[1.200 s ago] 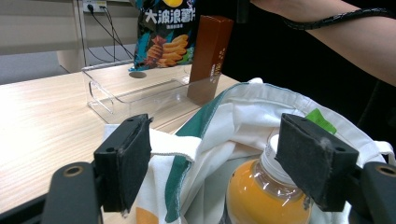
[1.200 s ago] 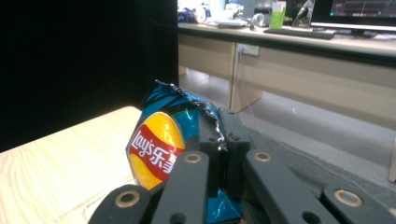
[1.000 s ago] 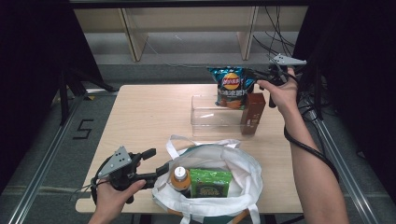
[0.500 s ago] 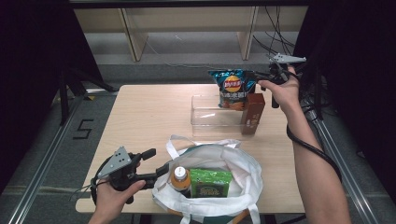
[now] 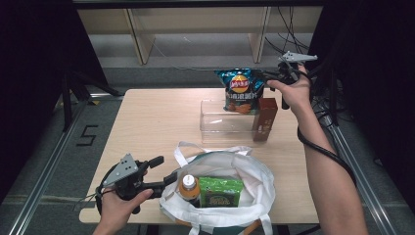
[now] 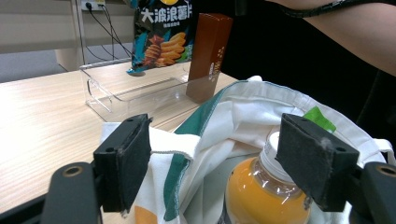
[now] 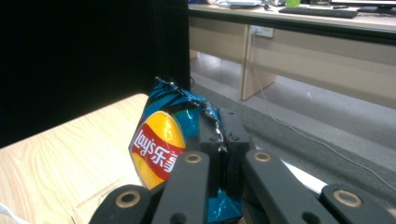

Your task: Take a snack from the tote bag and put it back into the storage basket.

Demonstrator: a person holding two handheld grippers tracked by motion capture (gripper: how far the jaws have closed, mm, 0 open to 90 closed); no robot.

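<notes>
The white tote bag (image 5: pixel 244 196) sits at the near edge of the surface (image 5: pixel 156 127); in it stand an orange juice bottle (image 5: pixel 188 187) and, beside that, a green packet (image 5: pixel 220 192). Just behind the bag lies a clear plastic tray (image 5: pixel 227 122), with a brown carton (image 5: pixel 265 119) upright at its right end. The chip bag (image 5: pixel 241 89) hangs over the tray's far side, pinched at its top corner by the right gripper (image 5: pixel 276 76), whose fingers are closed tight on the foil. The left gripper (image 5: pixel 164 171) rests at the tote bag's left rim, its fingers spread apart, the bag's cloth edge and the bottle's cap between them.
</notes>
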